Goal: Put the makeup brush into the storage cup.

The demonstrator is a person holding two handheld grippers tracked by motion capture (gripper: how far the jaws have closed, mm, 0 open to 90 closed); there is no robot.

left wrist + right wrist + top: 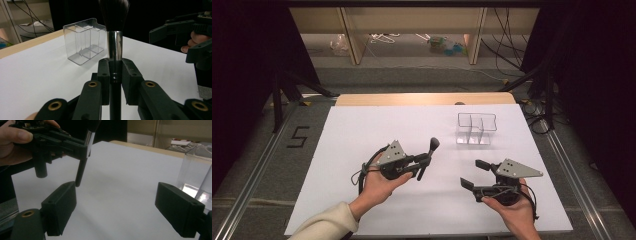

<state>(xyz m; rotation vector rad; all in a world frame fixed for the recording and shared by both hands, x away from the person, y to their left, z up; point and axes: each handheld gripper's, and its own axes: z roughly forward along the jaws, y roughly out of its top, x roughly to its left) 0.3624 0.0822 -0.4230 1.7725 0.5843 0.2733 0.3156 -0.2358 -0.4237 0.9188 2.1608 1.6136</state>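
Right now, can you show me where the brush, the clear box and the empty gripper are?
makeup brush [114, 41], left gripper view, on its silver collar.
clear box [476, 129], high view, on its front wall.
right gripper [475, 173], high view, midway between its open jaws.

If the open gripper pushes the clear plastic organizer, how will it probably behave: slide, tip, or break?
The clear organizer looks thin-walled and empty, so it is probably light and would slide easily on the smooth white table. It stands on a flat base, so tipping seems likely only from a high push. Its thin plastic may crack if squeezed hard.
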